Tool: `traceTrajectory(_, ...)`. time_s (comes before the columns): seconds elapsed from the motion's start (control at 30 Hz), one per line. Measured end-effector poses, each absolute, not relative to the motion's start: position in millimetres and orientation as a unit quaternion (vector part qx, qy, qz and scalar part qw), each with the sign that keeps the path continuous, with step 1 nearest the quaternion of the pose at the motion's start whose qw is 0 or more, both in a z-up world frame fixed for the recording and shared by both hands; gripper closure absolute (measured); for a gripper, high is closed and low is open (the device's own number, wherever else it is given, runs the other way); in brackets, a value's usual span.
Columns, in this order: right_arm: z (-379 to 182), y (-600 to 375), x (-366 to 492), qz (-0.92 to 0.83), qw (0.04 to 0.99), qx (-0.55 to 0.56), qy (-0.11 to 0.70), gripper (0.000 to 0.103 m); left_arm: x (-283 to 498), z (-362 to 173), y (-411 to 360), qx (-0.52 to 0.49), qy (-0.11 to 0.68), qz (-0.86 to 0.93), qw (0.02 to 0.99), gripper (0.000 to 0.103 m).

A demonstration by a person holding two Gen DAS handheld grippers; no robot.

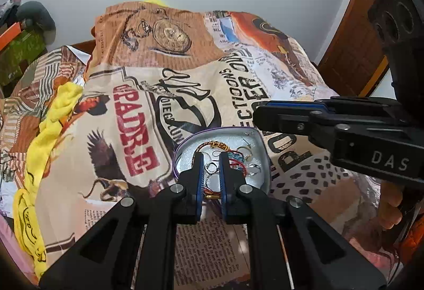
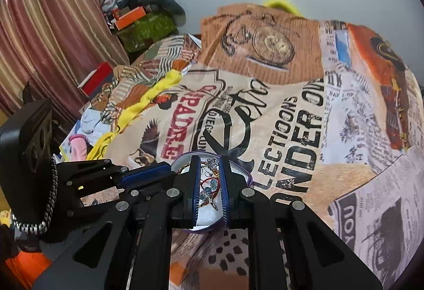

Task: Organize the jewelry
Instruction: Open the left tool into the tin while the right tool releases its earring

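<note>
A small silver tin with a purple rim lies on the printed bedspread and holds a tangle of jewelry: thread bracelets, silver rings and hoop earrings. My left gripper hovers just above the tin, fingers a little apart with nothing between them. My right gripper shows in the left wrist view, reaching in from the right above the tin's far edge. In the right wrist view my right gripper is over the same tin, slightly open above the bracelets. The left gripper lies to its left.
The printed bedspread covers the whole bed. A yellow cloth lies along its left side. Boxes and clothes pile against the wall, with a striped curtain at the left. A wooden door stands at the right.
</note>
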State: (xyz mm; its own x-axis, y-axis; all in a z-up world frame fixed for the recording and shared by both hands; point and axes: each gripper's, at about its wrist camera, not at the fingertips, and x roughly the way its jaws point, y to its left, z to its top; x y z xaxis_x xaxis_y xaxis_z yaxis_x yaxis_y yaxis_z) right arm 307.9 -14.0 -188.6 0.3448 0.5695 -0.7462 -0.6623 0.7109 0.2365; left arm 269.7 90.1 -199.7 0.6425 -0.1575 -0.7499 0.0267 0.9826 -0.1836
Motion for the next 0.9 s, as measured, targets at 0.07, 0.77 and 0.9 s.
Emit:
traceTrajectory(0.07, -194.3, -11.2, 311.0, 0.374, 0.814, -0.055, 0.44, 0.091, 271.3, -203.4, 91.4, -0.08, 0.422, -0.05, 0.902, 0.094)
traceTrajectory(0.77, -188.0, -12.0, 311.9, 0.365, 0.804, -0.036, 0.469, 0.09, 259.2, -183.9, 95.0, -0.078, 0.414, -0.052, 0.905, 0.093)
traceTrajectory(0.9, -161.8, -21.9, 293.1, 0.361, 0.826, -0.042, 0.431, 0.09, 244.7, -154.8, 97.1, -0.079, 0.383, -0.043, 0.919, 0.093)
